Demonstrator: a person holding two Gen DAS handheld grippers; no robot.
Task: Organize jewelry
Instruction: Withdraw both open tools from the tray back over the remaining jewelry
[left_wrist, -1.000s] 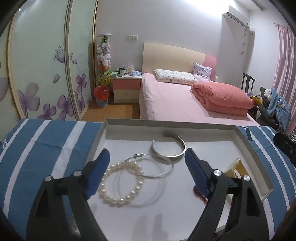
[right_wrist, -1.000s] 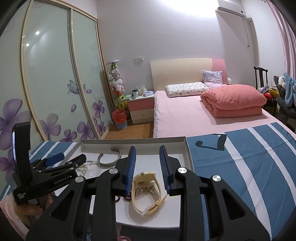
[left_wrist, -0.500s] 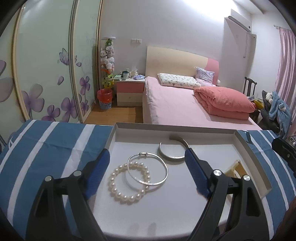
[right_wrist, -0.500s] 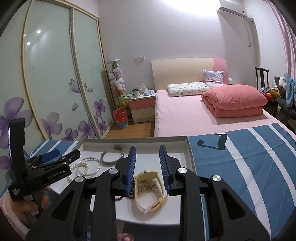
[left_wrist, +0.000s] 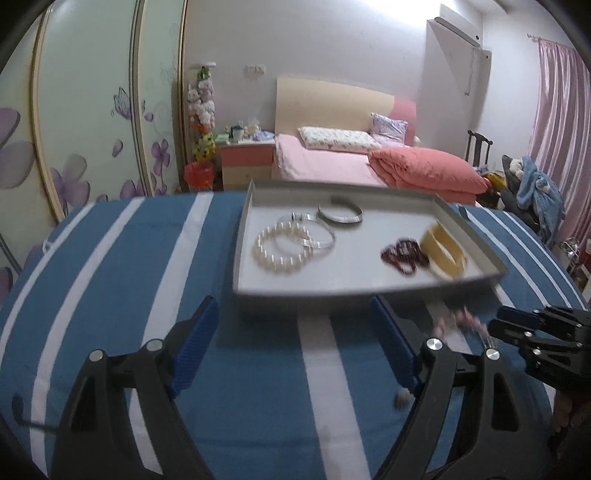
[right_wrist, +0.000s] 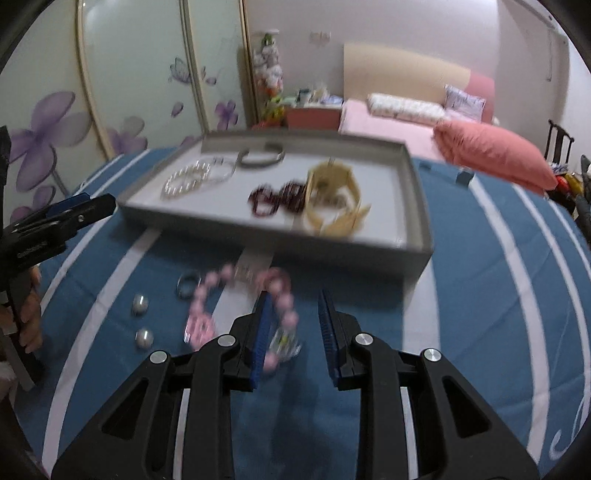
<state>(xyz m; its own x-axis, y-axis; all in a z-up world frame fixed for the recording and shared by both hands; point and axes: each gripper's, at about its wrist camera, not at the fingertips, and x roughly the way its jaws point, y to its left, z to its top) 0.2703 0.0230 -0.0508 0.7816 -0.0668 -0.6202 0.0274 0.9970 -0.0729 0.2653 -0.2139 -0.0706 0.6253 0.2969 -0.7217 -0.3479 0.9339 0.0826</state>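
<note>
Only the right wrist view shows, just ahead of the right gripper, released and empty, one pink bracelet, one ring and two pearl studs. The left gripper is spread wide and empty before the tray, which holds five pieces.

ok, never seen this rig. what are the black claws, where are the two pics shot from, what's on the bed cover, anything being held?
No robot here: a person holds a two-finger gripper in each hand, each with a fisheye camera looking out along its fingers. One picture is from the left gripper, the other from the right gripper.

On the striped blue cover sits a grey tray. In it lie a pearl bracelet, a thin silver hoop, a silver cuff, dark red beads and a cream watch.

In front of the tray, on the cover, lie a pink bead bracelet, a small ring and two round studs.

Both grippers are open and hold nothing; the right one is over the pink beads.
</note>
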